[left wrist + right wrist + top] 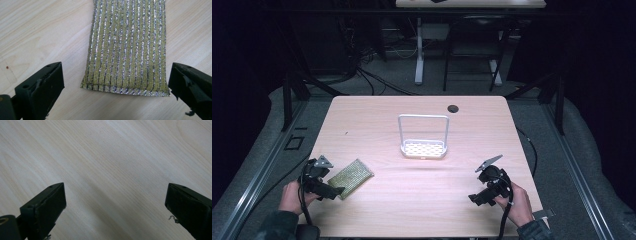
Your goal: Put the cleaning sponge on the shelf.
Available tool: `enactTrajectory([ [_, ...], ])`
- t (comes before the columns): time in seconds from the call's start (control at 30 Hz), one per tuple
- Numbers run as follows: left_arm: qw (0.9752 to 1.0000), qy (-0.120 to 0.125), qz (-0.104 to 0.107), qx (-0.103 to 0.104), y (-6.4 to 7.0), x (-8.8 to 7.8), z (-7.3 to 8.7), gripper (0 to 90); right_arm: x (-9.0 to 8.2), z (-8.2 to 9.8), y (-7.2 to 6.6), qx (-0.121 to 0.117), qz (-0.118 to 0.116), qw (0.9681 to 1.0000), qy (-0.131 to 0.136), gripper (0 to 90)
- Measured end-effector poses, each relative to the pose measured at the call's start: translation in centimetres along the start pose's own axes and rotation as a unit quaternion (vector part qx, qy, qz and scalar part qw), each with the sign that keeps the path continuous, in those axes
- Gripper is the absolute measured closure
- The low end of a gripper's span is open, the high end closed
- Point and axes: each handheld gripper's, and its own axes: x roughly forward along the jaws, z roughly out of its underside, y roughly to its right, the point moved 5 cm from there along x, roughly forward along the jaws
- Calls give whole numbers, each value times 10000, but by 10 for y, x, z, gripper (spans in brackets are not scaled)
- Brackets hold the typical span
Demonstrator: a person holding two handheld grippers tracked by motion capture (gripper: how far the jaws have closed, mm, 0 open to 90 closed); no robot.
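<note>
A flat yellow-green scouring pad (351, 177) with silver stripes lies on the wooden table (377, 125) at the front left. My left gripper (333, 192) is at its near end, open, and the left gripper view has the pad (127, 47) lying between and just beyond the two black jaws, its near edge level with the jaw tips. My right gripper (476, 198) is at the front right, open over bare wood (112, 170), with nothing between its jaws. A white rack (423, 148) with a tall wire handle stands at the table's middle.
A round cable hole (453, 108) is near the table's far edge. A second desk (472, 4) and its legs stand beyond, with cables on the floor. Bare wood lies between the pad, the rack and the right gripper.
</note>
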Motion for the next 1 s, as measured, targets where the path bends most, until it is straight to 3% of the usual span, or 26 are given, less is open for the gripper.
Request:
enactTrajectory([
  [0.37, 10000, -2, 38, 90, 4, 1, -4, 0, 0, -1, -1, -39, -1, 10000, 28, 27],
  [0.63, 10000, -5, -7, 31, 6, 2, -6, 0, -1, -2, -2, -90, 23, 9999, 37, 27],
  [1.0, 9998, -164, 14, 67, 9, 11, -17, 0, -1, -4, -4, -106, -35, 9999, 117, 28],
])
